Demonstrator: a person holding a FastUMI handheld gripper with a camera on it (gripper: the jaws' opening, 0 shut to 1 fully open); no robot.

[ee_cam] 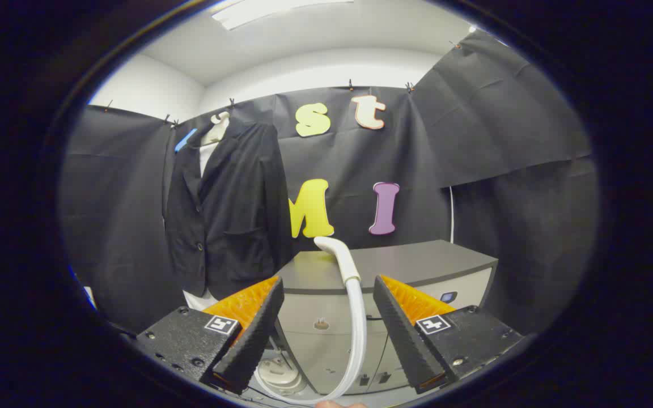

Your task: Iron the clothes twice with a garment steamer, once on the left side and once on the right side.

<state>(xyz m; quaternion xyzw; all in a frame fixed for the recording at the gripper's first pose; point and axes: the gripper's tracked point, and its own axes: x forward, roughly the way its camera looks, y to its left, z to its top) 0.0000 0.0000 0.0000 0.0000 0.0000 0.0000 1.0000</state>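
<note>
In the gripper view, the gripper [326, 317] stands open, its two black, orange-backed fingers [250, 334] spread wide and pressing on nothing. Each finger base carries a small square black-and-white marker tag; these hold only a coded pattern, no readable words.

Between the fingers runs the garment steamer [349, 294], a white curved wand and hose. Its head rises at about 12 o'clock from the gap between the fingers, and the hose loops down toward 6 o'clock, touching neither finger as far as can be seen. At 6 o'clock, at the very bottom, a sliver of a fingertip [335, 404] shows just beneath the hose loop.

Beyond the fingers stands a grey counter [417, 263] with pale cabinet fronts below its dark top. A small dark badge sits on its front at about 2 o'clock from the gripper; its writing is too small to read.

At about 10 o'clock from the gripper hangs the black jacket [230, 215], a buttoned blazer over something white, on a pale hanger [217, 127] against the booth's wall, well apart from the fingers. A blue clip [185, 140] sits beside the hanger. No brand or label on the jacket can be made out.
</note>
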